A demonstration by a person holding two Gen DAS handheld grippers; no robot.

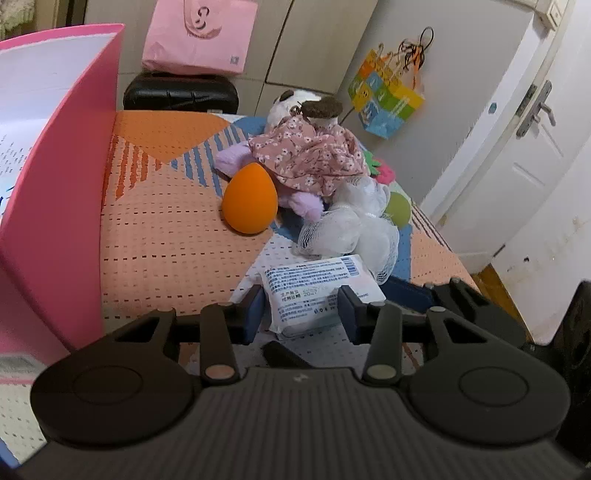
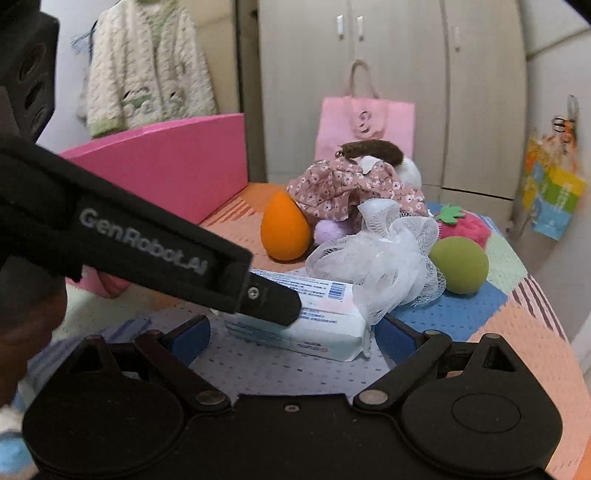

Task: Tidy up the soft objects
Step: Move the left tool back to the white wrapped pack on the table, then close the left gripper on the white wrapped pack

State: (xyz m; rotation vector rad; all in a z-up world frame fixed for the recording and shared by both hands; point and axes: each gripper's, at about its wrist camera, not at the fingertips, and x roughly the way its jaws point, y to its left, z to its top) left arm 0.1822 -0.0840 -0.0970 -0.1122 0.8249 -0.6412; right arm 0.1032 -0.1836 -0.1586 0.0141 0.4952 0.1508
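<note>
A white wet-wipe pack [image 1: 317,291] lies on the patterned mat. My left gripper [image 1: 303,312] has its blue pads against the pack's two sides, shut on it. In the right wrist view one black left finger [image 2: 273,302] lies along the pack [image 2: 325,328]. My right gripper [image 2: 293,336] stands open, its pads wide on either side of the same pack and not touching it. Just behind are a white mesh pouf [image 1: 354,225], an orange egg-shaped sponge [image 1: 249,199], a green ball [image 2: 460,264], a plush in a floral dress [image 1: 306,155] and a red strawberry plush [image 2: 461,225].
A tall pink box [image 1: 55,184] stands at the left of the mat. A black case [image 1: 181,94] and a pink bag [image 1: 199,33] sit behind the table. The table edge [image 1: 454,258] drops off at the right, near a white door [image 1: 517,147].
</note>
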